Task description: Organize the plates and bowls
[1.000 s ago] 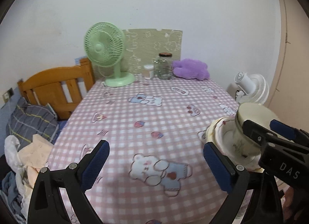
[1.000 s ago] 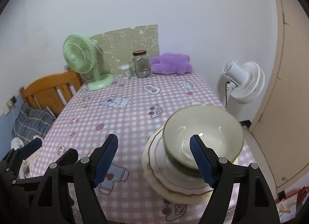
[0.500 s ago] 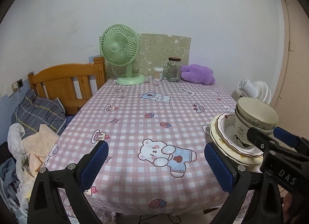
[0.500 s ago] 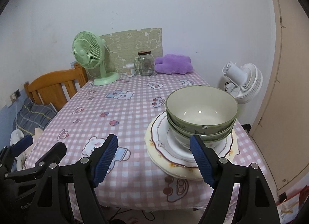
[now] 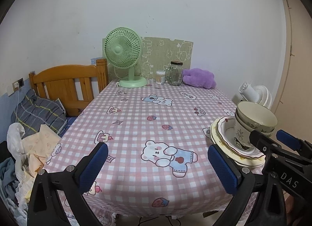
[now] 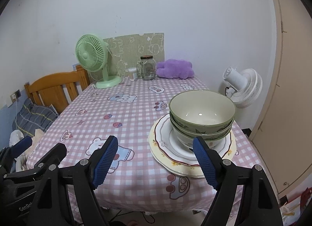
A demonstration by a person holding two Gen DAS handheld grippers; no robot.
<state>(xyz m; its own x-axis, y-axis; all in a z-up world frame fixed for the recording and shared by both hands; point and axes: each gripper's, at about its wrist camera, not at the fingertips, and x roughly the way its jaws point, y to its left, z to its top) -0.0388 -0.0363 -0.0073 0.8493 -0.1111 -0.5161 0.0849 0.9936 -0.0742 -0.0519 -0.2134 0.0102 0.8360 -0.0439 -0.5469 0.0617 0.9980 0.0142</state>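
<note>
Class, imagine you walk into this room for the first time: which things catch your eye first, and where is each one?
First comes the stack of green bowls nested on layered plates at the near right corner of the pink checked tablecloth. Next, the green fan stands at the table's far left edge, with a purple plush toy to its right against the wall. Both the left gripper and the right gripper hang open before the table.

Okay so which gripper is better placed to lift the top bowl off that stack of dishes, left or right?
Probably the right gripper: it is open, with the top bowl close ahead, just past its right finger. The left gripper, also open, faces bare tablecloth, with the stack off to its side.
</note>
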